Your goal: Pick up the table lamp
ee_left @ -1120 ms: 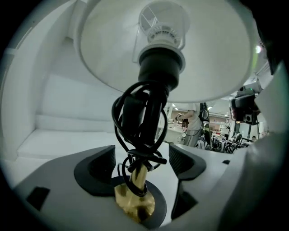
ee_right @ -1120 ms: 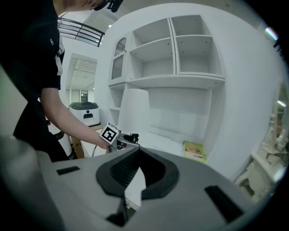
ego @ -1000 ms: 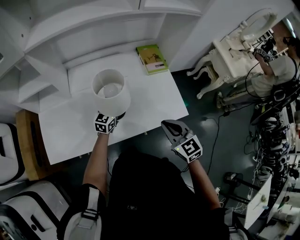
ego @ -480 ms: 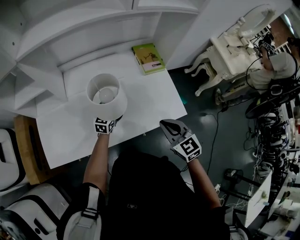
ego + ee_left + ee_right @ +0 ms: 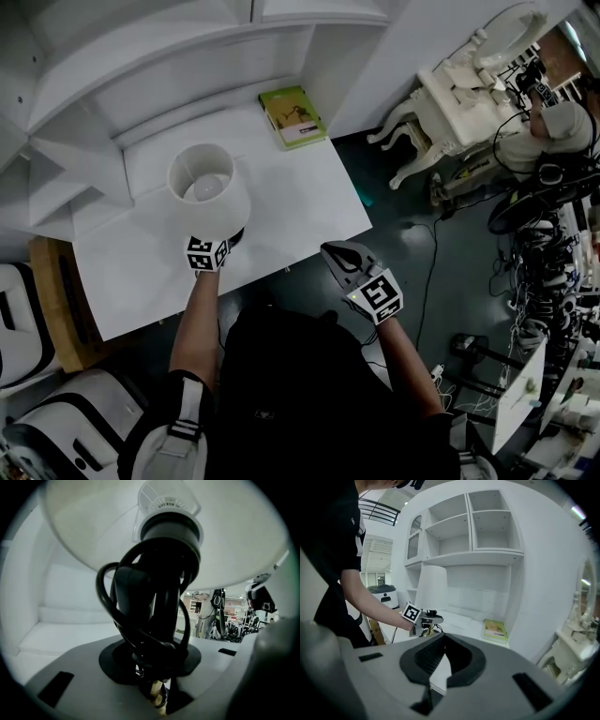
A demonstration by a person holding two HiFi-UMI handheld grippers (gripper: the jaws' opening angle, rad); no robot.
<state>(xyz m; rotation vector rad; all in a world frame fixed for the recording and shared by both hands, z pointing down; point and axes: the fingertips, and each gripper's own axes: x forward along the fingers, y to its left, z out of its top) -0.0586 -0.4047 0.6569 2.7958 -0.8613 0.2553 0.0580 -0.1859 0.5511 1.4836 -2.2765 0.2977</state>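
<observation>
The table lamp (image 5: 208, 186) stands on the white table (image 5: 309, 197), its white shade seen from above. My left gripper (image 5: 232, 238) reaches under the shade from the near side. In the left gripper view its jaws have just been closing, and the pads now press on the brass stem (image 5: 158, 693), low down where a black cord (image 5: 140, 597) is wound round it. My right gripper (image 5: 339, 255) hovers off the table's front right edge, shut and empty (image 5: 438, 677). From there I see the lamp's shade (image 5: 431, 590) and the left gripper (image 5: 427, 618) beneath it.
A green book (image 5: 292, 116) lies at the table's back right, against white shelving (image 5: 169, 56). A white ornate table (image 5: 459, 89) and tangled cables (image 5: 544, 234) fill the dark floor at right. A wooden piece (image 5: 52, 300) and white machines stand at left.
The head view has drifted a little, so lamp and table sit slightly further left in the picture. Both hands and the lamp keep their places relative to each other.
</observation>
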